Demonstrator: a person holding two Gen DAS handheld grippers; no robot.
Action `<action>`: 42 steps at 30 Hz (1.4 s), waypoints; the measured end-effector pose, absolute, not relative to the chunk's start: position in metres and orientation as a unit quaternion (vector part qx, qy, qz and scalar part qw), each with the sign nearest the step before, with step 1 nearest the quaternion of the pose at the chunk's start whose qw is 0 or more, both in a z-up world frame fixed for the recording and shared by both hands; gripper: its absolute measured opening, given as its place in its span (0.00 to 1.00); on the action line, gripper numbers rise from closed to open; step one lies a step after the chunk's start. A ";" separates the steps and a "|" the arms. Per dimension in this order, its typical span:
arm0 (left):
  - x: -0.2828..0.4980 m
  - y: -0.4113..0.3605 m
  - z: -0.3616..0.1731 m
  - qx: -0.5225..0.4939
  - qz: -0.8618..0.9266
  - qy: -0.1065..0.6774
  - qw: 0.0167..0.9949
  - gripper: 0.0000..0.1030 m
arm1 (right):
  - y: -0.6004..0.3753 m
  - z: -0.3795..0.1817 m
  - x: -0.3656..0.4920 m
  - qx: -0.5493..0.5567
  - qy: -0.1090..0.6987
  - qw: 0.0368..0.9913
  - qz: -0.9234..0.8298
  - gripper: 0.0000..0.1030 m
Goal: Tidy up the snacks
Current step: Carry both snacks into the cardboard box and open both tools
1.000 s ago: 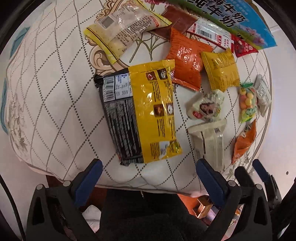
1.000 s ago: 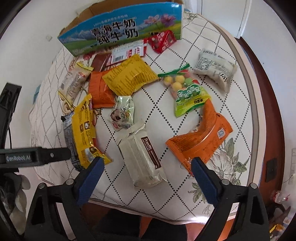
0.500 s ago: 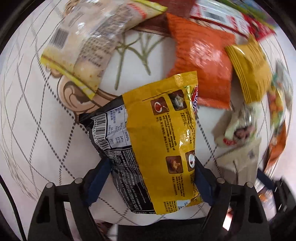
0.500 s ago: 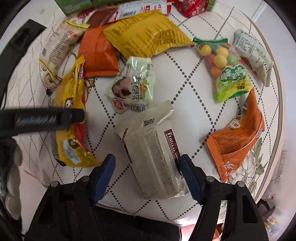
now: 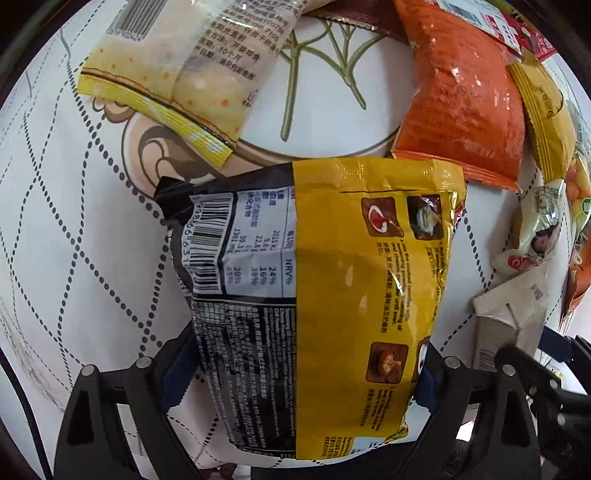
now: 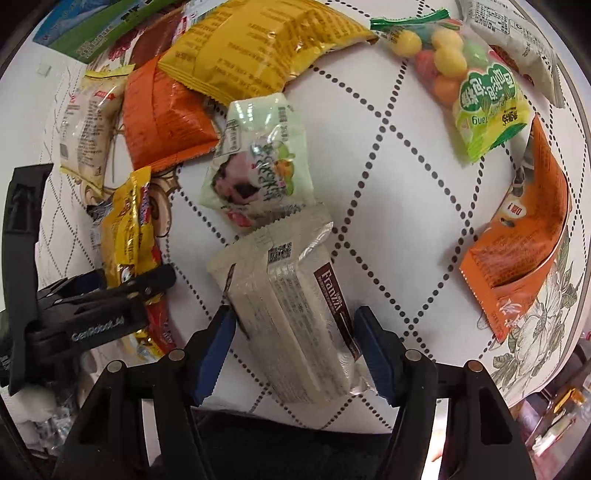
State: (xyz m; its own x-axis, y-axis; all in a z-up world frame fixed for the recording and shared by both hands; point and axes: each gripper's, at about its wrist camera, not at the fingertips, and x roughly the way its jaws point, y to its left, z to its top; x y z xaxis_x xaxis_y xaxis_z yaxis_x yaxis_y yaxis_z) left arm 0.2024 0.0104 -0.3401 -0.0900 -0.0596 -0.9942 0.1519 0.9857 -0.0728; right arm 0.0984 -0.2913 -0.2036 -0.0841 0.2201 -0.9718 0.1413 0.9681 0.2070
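Note:
A yellow-and-black noodle bag (image 5: pixel 332 288) lies flat on the quilted tablecloth (image 5: pixel 74 229). My left gripper (image 5: pixel 301 376) points straight down over the bag's near end. Its jaws are opening, with the bag between them and the bag's edges overlapping the blue pads (image 5: pixel 177 369). The right wrist view shows that gripper (image 6: pixel 122 291) from the side, straddling the bag (image 6: pixel 125 229). My right gripper (image 6: pixel 295 332) straddles a pale cracker pack (image 6: pixel 288 306). Those jaws are closing, with the pads right at the pack's sides, and the pack is not squeezed.
Around them lie an orange packet (image 6: pixel 162 118), a yellow packet (image 6: pixel 258 44), a pale green packet (image 6: pixel 258 166), a bag of candy balls (image 6: pixel 472 88), an orange bag (image 6: pixel 524 243) and a clear bun pack (image 5: pixel 177 62). A blue-green carton (image 6: pixel 92 33) stands at the back. The table rim (image 6: pixel 578 177) curves along the right.
Both grippers have come down onto the table. The left one went from above the noodle bag to straddling it. The right one narrowed around the cracker pack.

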 end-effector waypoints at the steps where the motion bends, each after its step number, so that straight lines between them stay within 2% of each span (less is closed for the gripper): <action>1: 0.199 0.014 -0.331 0.032 -0.080 0.734 0.674 0.91 | -0.289 -0.201 0.098 0.120 0.737 0.664 0.032 0.71; 3: 0.194 0.018 -0.322 0.018 -0.089 0.738 0.668 0.91 | -0.283 -0.195 0.097 0.108 0.738 0.665 0.038 0.74; 9: 0.180 0.015 -0.317 0.000 -0.094 0.742 0.664 0.91 | -0.251 -0.208 0.090 0.038 0.747 0.663 0.031 0.74; 10: 0.178 0.015 -0.314 -0.002 -0.093 0.741 0.665 0.91 | -0.244 -0.212 0.089 0.020 0.748 0.663 0.027 0.72; 12: 0.172 0.041 -0.298 -0.004 -0.086 0.734 0.673 0.85 | -0.235 -0.218 0.089 -0.012 0.745 0.667 0.015 0.61; 13: 0.168 0.047 -0.293 -0.010 -0.082 0.729 0.680 0.85 | -0.231 -0.219 0.089 -0.020 0.742 0.670 0.014 0.58; 22: 0.147 0.039 -0.254 0.031 -0.095 0.700 0.708 0.84 | -0.253 -0.202 0.083 0.068 0.735 0.675 0.007 0.57; 27: 0.145 0.045 -0.207 0.001 -0.109 0.689 0.717 0.84 | -0.255 -0.161 0.075 0.111 0.716 0.688 0.033 0.56; 33: 0.164 0.042 -0.111 -0.035 -0.129 0.640 0.757 0.84 | -0.267 -0.090 0.093 0.130 0.665 0.733 0.067 0.56; 39: 0.218 0.021 -0.012 -0.057 -0.150 0.586 0.794 0.84 | -0.306 0.018 0.173 0.147 0.591 0.787 0.095 0.56; 42: 0.263 0.000 0.007 -0.055 -0.150 0.575 0.803 0.84 | -0.317 0.036 0.225 0.146 0.560 0.810 0.098 0.56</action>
